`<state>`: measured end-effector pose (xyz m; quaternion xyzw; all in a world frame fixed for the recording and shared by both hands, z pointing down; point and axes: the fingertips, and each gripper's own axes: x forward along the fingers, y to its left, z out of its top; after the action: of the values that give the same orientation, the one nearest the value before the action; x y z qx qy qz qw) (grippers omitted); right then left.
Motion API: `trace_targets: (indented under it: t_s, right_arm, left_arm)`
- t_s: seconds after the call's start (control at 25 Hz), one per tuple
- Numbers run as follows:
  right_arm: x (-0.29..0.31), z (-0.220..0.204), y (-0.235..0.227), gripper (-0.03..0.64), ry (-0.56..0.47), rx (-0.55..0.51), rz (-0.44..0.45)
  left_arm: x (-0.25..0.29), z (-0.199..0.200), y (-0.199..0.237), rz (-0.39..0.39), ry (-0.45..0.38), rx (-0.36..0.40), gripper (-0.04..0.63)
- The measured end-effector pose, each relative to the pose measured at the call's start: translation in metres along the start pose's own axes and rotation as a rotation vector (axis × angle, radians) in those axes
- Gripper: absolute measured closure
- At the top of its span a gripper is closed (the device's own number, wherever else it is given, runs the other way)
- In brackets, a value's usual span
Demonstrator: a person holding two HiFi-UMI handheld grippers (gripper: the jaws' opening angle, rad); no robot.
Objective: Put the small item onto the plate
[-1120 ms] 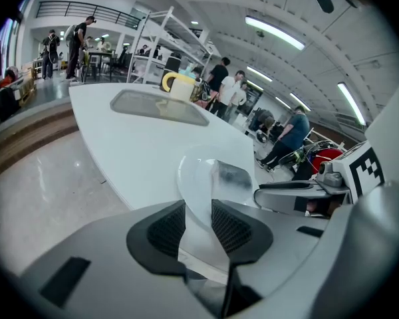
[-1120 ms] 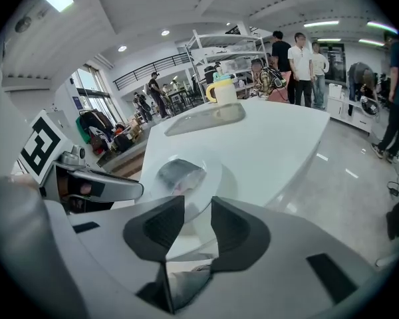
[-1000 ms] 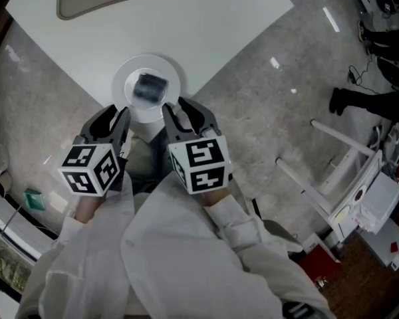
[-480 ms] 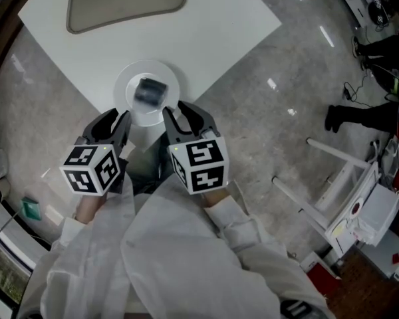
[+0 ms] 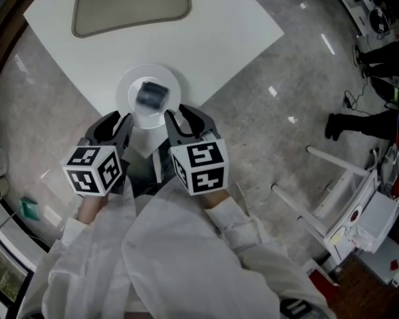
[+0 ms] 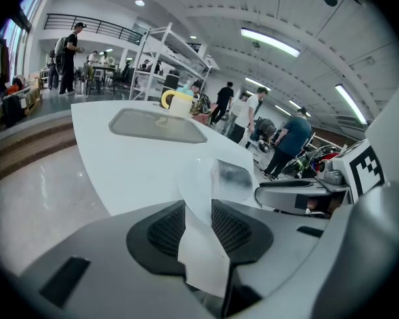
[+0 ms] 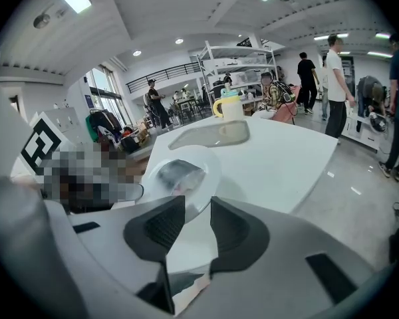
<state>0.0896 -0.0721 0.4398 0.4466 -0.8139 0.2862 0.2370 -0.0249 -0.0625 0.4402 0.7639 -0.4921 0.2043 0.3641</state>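
Note:
A small grey item lies on the round white plate, which stands at the near corner of the white table. My left gripper hovers just short of the plate's near left rim, open and empty. My right gripper hangs at the plate's near right rim, also open with nothing between its jaws. In the left gripper view the item and plate show beyond my left gripper. The right gripper view shows the item on the plate past my right gripper.
A beige tray lies at the table's far side, with a yellow and white cup behind it. The table's corner edge runs just under the grippers. A white frame stands on the floor at right. People stand further off.
Both grippers have lifted slightly and stay open beside the plate. The item lies unmoved on the plate. The head view has shifted a little.

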Motion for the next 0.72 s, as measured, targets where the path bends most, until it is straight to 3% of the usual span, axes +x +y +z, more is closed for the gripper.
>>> trace_targets:
  t_s: [0.2,0.72]
  right_arm:
    - [0.021,0.017,0.011,0.491,-0.01,0.0,-0.019]
    - [0.076,0.095,0.028,0.491,-0.078,0.027,-0.083]
  left_arm:
    - [0.003,0.016,0.025,-0.025,0.0,0.01,0.468]
    - [0.017,0.104,0.085,-0.088,-0.009,0.119,0.468]
